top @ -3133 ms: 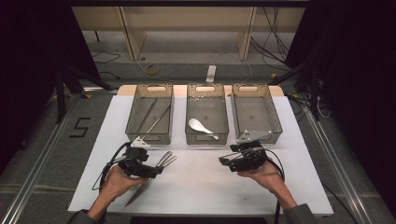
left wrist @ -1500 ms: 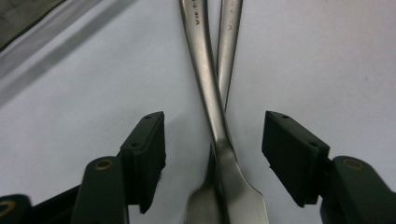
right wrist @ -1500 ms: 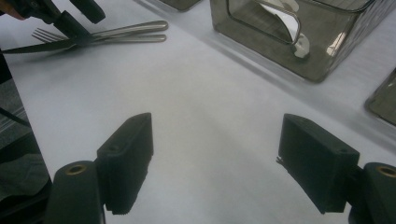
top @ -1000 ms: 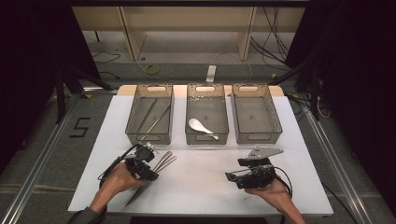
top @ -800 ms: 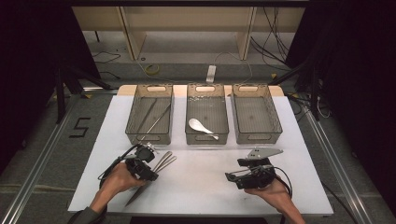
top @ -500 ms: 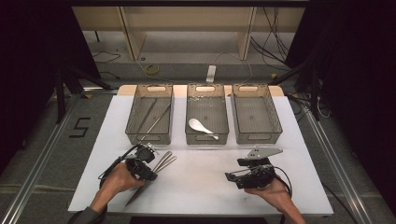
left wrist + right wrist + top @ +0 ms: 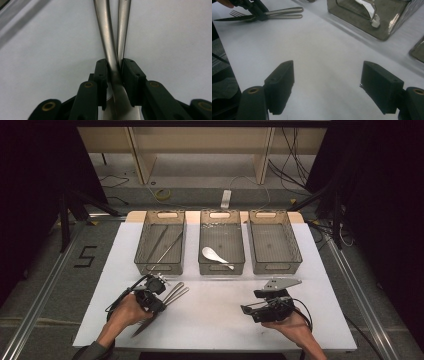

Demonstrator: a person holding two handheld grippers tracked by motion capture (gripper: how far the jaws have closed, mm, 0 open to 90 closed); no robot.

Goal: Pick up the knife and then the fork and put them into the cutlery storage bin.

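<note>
At the near left of the white table [image 7: 210, 312], a long silver knife handle [image 7: 108, 37], pointing away toward the trays, is squeezed by the left gripper [image 7: 115, 75], whose jaws have just been closing.

In the left gripper view the knife [image 7: 110, 50] runs off both edges, its blade hidden below the jaws.

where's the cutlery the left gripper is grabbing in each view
High view: the knife and fork lie lower left, at the left gripper.
Left gripper view: two handles run up the centre from closed jaws.
Right gripper view: top left.
Shared landmark: the white table.
</note>
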